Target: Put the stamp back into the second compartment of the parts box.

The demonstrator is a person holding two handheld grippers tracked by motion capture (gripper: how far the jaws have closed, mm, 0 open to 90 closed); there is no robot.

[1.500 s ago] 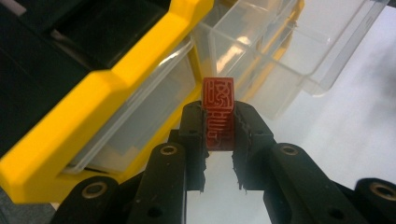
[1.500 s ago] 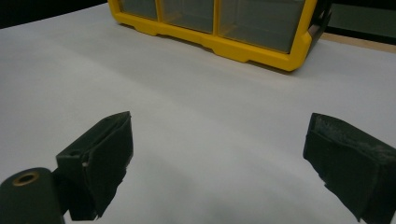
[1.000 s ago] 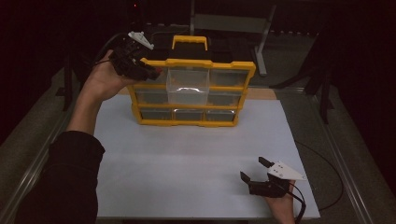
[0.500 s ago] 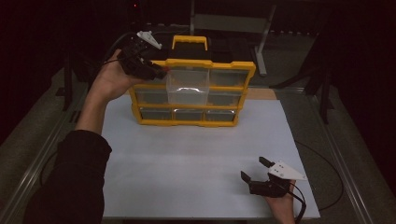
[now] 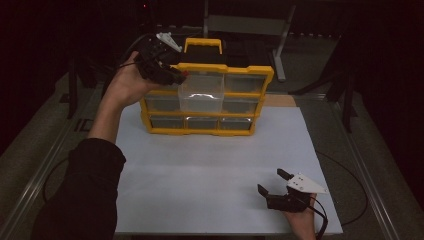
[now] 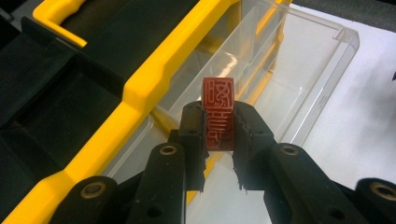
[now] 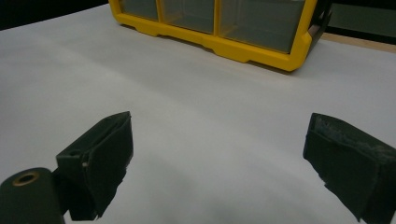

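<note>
I had the left gripper clamped on the red stamp, its carved face toward the camera and its long axis running up out of the jaws. In the high view that gripper sat at about eleven o'clock on the table, at the top left corner of the yellow organizer. The clear drawer was pulled out, and it lay just past the stamp toward one o'clock in the left gripper view; I think the stamp hung over its near edge, though the clear plastic made that hard to judge. My right gripper rested at five o'clock, well apart, jaws wide and empty.
</note>
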